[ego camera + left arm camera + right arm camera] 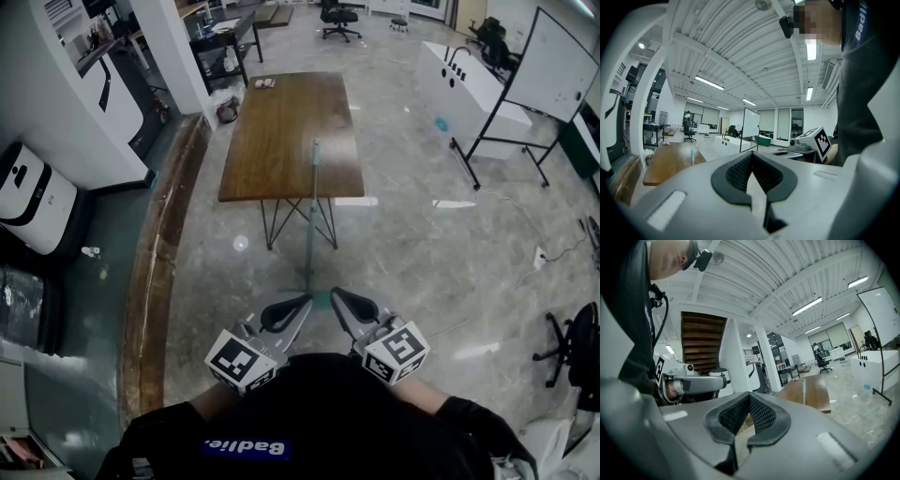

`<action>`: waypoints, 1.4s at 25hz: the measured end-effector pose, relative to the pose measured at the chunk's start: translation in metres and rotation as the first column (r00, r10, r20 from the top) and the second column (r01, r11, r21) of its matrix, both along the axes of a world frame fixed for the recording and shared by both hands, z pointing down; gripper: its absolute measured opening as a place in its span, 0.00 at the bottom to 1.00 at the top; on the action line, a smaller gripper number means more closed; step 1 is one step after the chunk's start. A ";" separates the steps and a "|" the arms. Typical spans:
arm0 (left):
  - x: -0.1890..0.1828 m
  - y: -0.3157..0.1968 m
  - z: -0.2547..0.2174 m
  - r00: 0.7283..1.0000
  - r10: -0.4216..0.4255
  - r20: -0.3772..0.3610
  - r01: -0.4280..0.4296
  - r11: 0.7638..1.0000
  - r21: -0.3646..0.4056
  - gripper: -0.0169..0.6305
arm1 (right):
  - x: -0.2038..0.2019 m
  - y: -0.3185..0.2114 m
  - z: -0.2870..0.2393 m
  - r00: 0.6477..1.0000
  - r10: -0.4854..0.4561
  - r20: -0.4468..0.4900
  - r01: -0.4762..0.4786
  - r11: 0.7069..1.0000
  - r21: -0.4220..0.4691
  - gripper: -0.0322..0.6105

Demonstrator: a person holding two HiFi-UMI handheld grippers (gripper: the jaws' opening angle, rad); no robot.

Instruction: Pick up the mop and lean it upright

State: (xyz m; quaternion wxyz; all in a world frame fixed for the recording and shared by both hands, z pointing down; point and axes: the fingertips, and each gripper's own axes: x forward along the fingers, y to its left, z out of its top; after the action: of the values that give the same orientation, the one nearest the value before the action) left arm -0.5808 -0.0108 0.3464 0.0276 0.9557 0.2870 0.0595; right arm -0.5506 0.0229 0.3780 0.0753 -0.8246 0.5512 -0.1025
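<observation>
My left claw (298,305) and right claw (339,296) are both closed, empty, side by side. The mop (311,225) stands upright on the floor at the surface's (281,131) near edge.

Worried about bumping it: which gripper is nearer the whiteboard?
Right. The right gripper is down-left of the whiteboard in the head view; the left gripper lies farther left, across the mop.
</observation>
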 end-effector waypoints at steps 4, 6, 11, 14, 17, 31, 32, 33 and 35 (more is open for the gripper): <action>0.004 0.001 -0.001 1.000 -0.019 0.018 0.019 1.000 0.000 0.06 | 0.004 0.002 0.007 1.000 -0.013 0.022 0.013 1.000 -0.001 0.06; 0.007 -0.001 0.003 0.999 -0.019 0.028 0.019 1.000 -0.004 0.06 | 0.007 0.000 0.010 0.999 -0.016 0.031 0.017 1.000 -0.006 0.06; 0.026 -0.017 0.004 0.999 -0.015 0.042 0.017 0.999 -0.038 0.06 | 0.025 -0.013 0.015 0.999 0.004 0.047 -0.002 1.000 -0.027 0.06; 0.040 -0.033 0.003 0.999 0.000 0.043 0.002 0.999 -0.047 0.06 | 0.037 -0.027 0.014 0.999 0.021 0.044 -0.019 0.999 -0.050 0.06; 0.056 -0.053 0.004 0.999 0.017 0.035 -0.014 0.997 -0.077 0.06 | 0.052 -0.044 0.015 0.998 0.050 0.041 -0.047 0.997 -0.067 0.06; 0.113 -0.177 -0.002 0.997 0.073 -0.002 -0.072 0.990 -0.122 0.06 | 0.131 -0.142 0.025 0.982 0.188 0.028 -0.182 0.972 -0.151 0.13; 0.115 -0.186 -0.001 0.997 0.075 0.000 -0.074 0.989 -0.127 0.06 | 0.137 -0.148 0.027 0.979 0.202 0.029 -0.195 0.967 -0.161 0.15; 0.116 -0.194 0.001 0.997 0.078 -0.001 -0.077 0.989 -0.128 0.06 | 0.142 -0.152 0.030 0.976 0.217 0.033 -0.208 0.963 -0.172 0.16; 0.120 -0.208 0.003 0.997 0.081 -0.003 -0.080 0.988 -0.132 0.06 | 0.154 -0.157 0.039 0.967 0.249 0.049 -0.235 0.953 -0.193 0.18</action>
State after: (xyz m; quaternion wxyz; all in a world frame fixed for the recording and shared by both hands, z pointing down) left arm -0.4606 -0.2185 0.3497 0.0887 0.9393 0.3286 0.0424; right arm -0.3970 -0.1339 0.4170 0.0303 -0.8851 0.4308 -0.1734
